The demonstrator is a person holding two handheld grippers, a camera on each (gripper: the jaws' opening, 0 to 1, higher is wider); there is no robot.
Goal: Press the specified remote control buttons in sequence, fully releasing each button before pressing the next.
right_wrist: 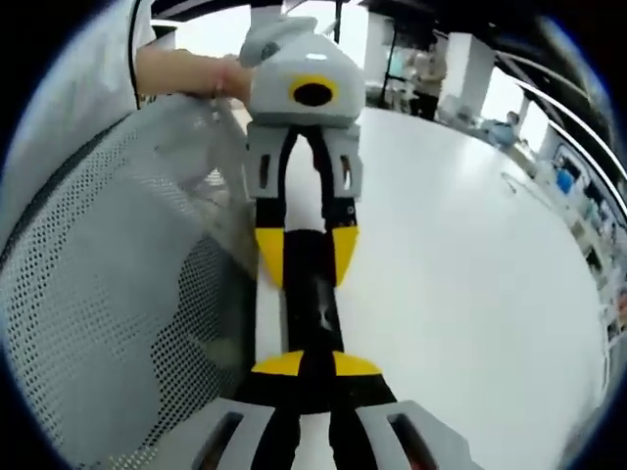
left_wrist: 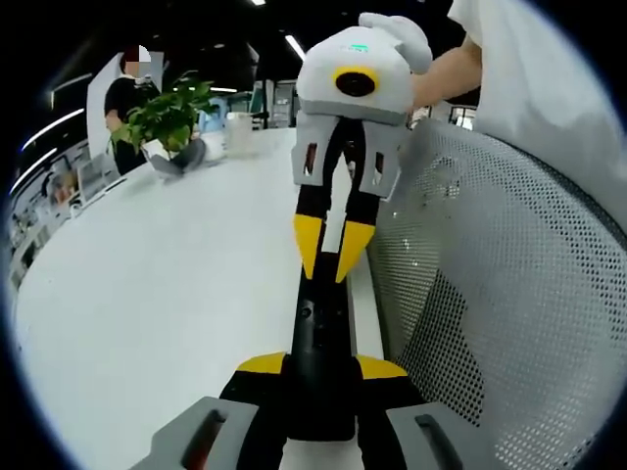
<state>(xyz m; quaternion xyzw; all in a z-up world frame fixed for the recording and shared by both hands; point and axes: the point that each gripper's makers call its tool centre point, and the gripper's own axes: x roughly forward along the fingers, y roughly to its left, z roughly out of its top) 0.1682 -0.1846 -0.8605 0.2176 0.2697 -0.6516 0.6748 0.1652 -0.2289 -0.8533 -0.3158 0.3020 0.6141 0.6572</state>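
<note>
**A:** Left gripper view first. What does it show that the other doesn't?

**B:** A leafy potted plant (left_wrist: 168, 116) in the upper left, standing on the white table (left_wrist: 167, 294). There is a person in dark clothes (left_wrist: 125, 103) behind it and a pale cup (left_wrist: 238, 130) just to its right. The mesh chair back (left_wrist: 490, 284) takes up the right side here. In the right gripper view the mesh chair back (right_wrist: 108, 294) is on the left, the table (right_wrist: 460, 264) spreads to the right, and blurred office furniture lies along the upper right edge.

**A:** And the tongs?

**B:** The left gripper (left_wrist: 321, 367) rises from the bottom centre, its yellow pads pressed against both sides of the remote control (left_wrist: 318, 333), so it is clenched on it. The right gripper (left_wrist: 328, 262) reaches down from the top centre, its yellow tips closing in on the remote's far end.

**A:** Does the other view agree?

**B:** It mirrors that. The right gripper (right_wrist: 316, 364) at the bottom centre has its pads tight on the near end of the remote control (right_wrist: 313, 304). The left gripper (right_wrist: 306, 259) comes from above and grips the far end. A bare forearm (right_wrist: 181, 73) shows at the upper left, behind that gripper.

**A:** How does the remote look?

**B:** It is long, narrow and black, and runs vertically through the middle of each frame, held between the two grippers beside the table edge next to the chair. One small round button shows on it in the left gripper view. The rest of its face is too dark to read.
</note>
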